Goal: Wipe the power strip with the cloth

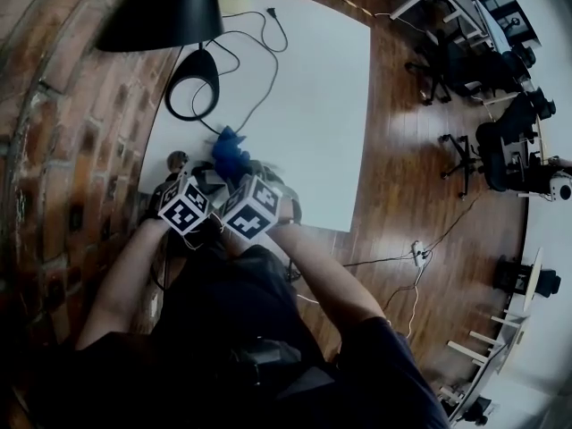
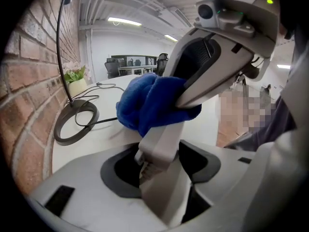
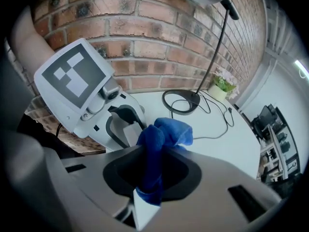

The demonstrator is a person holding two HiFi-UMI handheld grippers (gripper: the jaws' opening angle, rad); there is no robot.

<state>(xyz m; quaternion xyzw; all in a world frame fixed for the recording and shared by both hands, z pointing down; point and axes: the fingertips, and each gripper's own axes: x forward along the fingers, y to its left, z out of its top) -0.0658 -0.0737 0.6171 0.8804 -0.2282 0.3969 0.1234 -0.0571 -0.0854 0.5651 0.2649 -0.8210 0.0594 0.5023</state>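
A: Where was the power strip (image 2: 166, 132) at that point?

B: Off the table (image 1: 304, 105), as I read it. It was a pale bar standing up between the left tongs (image 2: 157, 166), which were spread wide and clamped on its near end.

A: And the cloth (image 3: 161, 139)?

B: It was a bunched blue wad, pinched in the right tongs (image 3: 147, 197), which were nearly closed on it. The wad lay against the bar's far end, touching it.

A: So how should the wipe have been done?

B: I judged the left grip needed to be firm and motionless while the right dragged the wad along the exposed face with light pressure — too hard a push could have levered the strip out. Only cloth should have met the strip, never the hard tips.
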